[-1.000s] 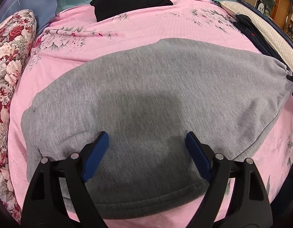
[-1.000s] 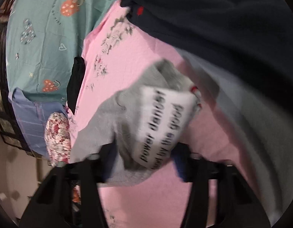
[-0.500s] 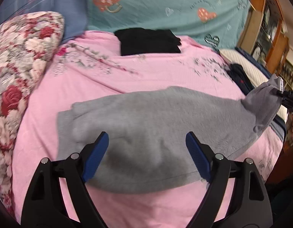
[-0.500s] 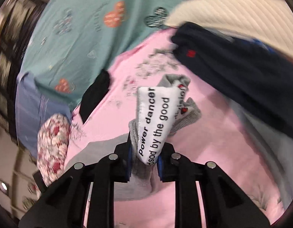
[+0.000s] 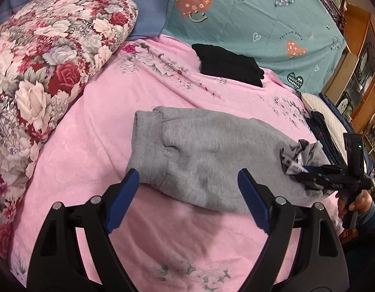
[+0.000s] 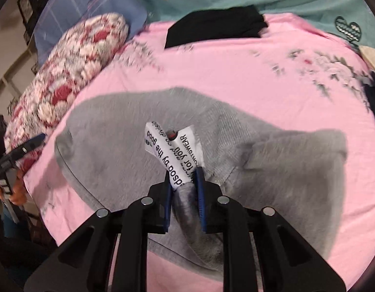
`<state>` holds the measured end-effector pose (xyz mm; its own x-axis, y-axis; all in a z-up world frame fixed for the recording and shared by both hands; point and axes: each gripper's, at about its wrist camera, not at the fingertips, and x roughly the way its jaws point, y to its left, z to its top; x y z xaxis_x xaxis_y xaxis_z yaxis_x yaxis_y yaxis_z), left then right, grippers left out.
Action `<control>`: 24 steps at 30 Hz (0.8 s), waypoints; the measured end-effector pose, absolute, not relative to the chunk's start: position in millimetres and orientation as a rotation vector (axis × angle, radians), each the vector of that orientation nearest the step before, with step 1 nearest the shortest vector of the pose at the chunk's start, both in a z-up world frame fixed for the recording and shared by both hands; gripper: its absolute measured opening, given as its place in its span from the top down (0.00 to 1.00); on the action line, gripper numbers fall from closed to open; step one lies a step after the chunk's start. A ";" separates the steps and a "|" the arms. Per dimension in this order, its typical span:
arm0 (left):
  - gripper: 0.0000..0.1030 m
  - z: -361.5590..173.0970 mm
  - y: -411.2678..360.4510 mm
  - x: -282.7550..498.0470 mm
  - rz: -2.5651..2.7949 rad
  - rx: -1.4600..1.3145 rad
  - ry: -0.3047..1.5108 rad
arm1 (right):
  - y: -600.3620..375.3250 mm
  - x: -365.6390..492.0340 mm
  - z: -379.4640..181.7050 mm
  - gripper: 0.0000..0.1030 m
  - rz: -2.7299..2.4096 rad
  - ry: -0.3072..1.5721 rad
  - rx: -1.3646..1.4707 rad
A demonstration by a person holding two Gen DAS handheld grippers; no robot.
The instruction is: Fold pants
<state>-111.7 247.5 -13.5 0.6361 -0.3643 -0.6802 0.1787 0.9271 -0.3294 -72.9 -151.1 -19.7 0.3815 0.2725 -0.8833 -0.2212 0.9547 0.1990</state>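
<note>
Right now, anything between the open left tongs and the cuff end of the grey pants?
Nothing visible. The left tongs hang open just short of the grey pants, with only bare pink bedspread around them. The black folded garment lies far behind. The right tongs are clamped on the opposite end.

1. Bed (image 5: 95,131), pink floral cover, under the left gripper (image 5: 187,199).
2. Grey pants (image 5: 211,150) just ahead.
3. Black garment (image 5: 229,64) far ahead.
4. Floral pillow (image 5: 48,56) left.
</note>
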 end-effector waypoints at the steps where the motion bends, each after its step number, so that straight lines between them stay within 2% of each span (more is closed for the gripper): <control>1: 0.18 -14.1 249.8 -111.5 -0.311 -0.256 0.829 | -147.4 -73.8 -23.8 0.73 0.329 1.155 0.035; 3: 0.18 -14.9 252.4 -112.6 -0.304 -0.281 0.835 | -141.1 -75.6 -15.9 0.40 0.404 1.163 0.070; 4: 0.18 -15.3 253.9 -113.6 -0.302 -0.297 0.837 | -138.0 -76.5 -9.5 0.37 0.447 1.159 0.086; 9: 0.18 -15.4 258.5 -123.5 -0.274 -0.350 0.850 | -156.4 -76.7 30.3 0.37 0.541 1.039 0.238; 12: 0.18 -17.7 264.2 -131.3 -0.261 -0.417 0.856 | -187.3 -61.2 28.9 0.37 0.474 0.985 0.384; 14: 0.18 -23.8 269.5 -132.9 -0.262 -0.500 0.880 | -204.3 -47.8 6.1 0.37 0.445 1.043 0.494; 16: 0.18 -30.5 271.8 -131.7 -0.281 -0.575 0.914 | -202.2 -41.6 -29.7 0.36 0.454 1.191 0.546; 19: 0.18 -43.7 271.6 -123.5 -0.361 -0.734 0.977 | -190.9 -51.3 -26.3 0.36 0.490 1.165 0.417; 21: 0.18 -54.4 269.9 -115.6 -0.388 -0.844 1.018 | -195.6 -55.5 -15.5 0.30 0.522 1.130 0.468; 24: 0.18 -68.7 262.6 -104.4 -0.368 -0.900 1.073 | -198.9 -56.4 -8.2 0.29 0.577 1.099 0.536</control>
<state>-104.4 262.6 -68.7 0.4609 -0.6566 -0.5969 -0.1517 0.6045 -0.7820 -56.4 -198.9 -8.2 0.3401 0.6692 -0.6607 -0.1641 0.7341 0.6589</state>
